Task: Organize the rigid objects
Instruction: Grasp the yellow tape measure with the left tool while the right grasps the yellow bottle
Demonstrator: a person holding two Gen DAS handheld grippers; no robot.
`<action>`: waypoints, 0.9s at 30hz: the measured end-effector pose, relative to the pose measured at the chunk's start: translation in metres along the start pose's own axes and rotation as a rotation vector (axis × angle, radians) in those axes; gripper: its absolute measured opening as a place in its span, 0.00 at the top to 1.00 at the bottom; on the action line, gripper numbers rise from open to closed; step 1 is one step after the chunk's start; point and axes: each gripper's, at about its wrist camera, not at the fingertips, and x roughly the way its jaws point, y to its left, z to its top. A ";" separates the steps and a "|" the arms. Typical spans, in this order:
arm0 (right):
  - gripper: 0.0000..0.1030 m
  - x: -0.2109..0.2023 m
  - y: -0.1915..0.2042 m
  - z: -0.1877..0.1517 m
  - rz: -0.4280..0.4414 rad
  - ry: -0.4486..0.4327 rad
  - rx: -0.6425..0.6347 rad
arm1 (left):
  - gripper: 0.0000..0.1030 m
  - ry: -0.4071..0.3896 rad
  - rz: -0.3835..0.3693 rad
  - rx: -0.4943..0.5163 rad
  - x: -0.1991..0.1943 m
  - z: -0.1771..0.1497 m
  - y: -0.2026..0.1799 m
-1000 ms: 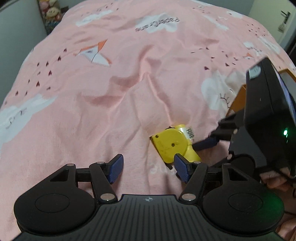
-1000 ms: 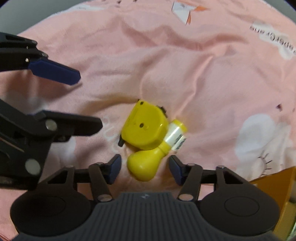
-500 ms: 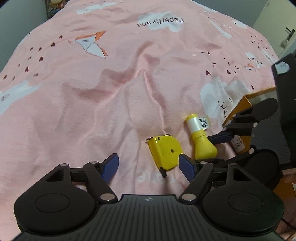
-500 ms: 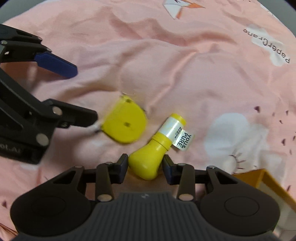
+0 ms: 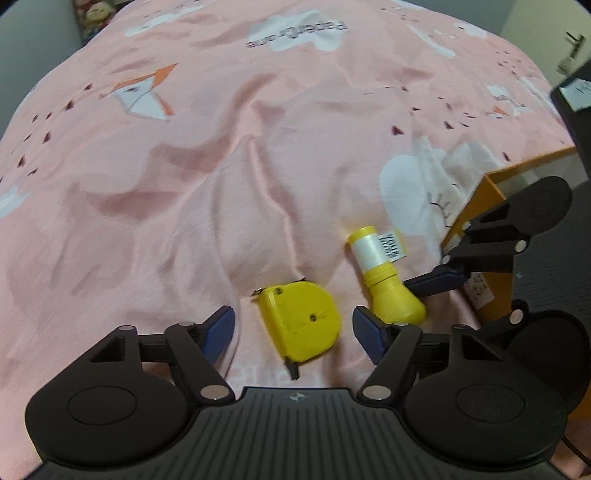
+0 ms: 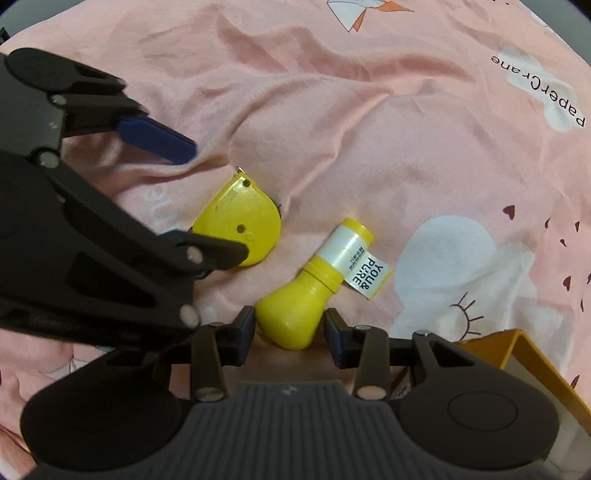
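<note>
A yellow tape measure (image 5: pixel 301 321) lies on the pink bedsheet (image 5: pixel 221 166), between the wide-open fingers of my left gripper (image 5: pixel 293 326). It also shows in the right wrist view (image 6: pixel 240 229). A yellow bottle (image 6: pixel 295 314) with a white tag lies on its side to the right of it. My right gripper (image 6: pixel 290 330) is shut on the bottle's wide base. The bottle also shows in the left wrist view (image 5: pixel 384 277).
An orange box (image 5: pixel 491 206) with an open top stands at the right, behind the right gripper; its corner shows in the right wrist view (image 6: pixel 532 365). The sheet is wrinkled. Toys (image 5: pixel 96 14) sit on a shelf at the far left.
The tape measure and the bottle, stacked together one second ago, now lie apart. My right gripper has closed on the bottle's base. My left gripper has moved around the tape measure.
</note>
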 end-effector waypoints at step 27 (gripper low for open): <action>0.52 -0.002 -0.013 0.007 0.093 -0.031 0.009 | 0.40 0.082 0.018 0.044 0.006 0.000 0.026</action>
